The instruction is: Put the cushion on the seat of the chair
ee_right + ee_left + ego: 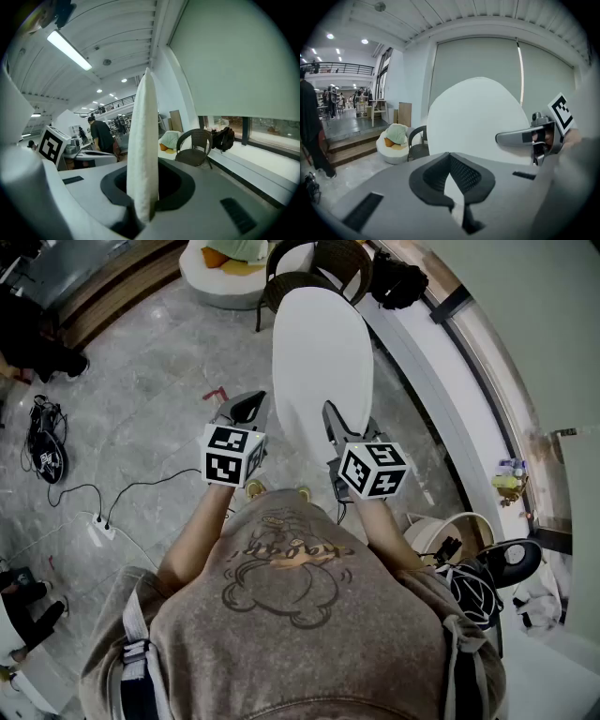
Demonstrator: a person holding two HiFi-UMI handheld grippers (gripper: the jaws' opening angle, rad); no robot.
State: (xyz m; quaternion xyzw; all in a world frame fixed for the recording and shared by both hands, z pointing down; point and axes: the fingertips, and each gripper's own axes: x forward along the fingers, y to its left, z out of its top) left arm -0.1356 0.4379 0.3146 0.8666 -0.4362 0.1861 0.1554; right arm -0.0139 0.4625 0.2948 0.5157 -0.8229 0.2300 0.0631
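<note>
A large white oval cushion (319, 362) hangs upright in front of me, gripped at its near edge by my right gripper (336, 423). In the right gripper view the cushion (143, 140) stands edge-on, and the right gripper (143, 190) is shut on its lower rim. My left gripper (248, 409) is just left of the cushion and apart from it; its fingertips meet with nothing between them. In the left gripper view the cushion (478, 122) fills the middle behind the left gripper (450, 159). The dark wicker chair (314, 273) stands beyond the cushion, and its seat (194, 157) is bare.
A white round pouf (225, 263) carrying green and orange pillows sits left of the chair. A black backpack (398, 282) lies on the window ledge. Cables and a power strip (98, 526) lie on the floor at left. A person in dark clothes (101, 136) stands further back.
</note>
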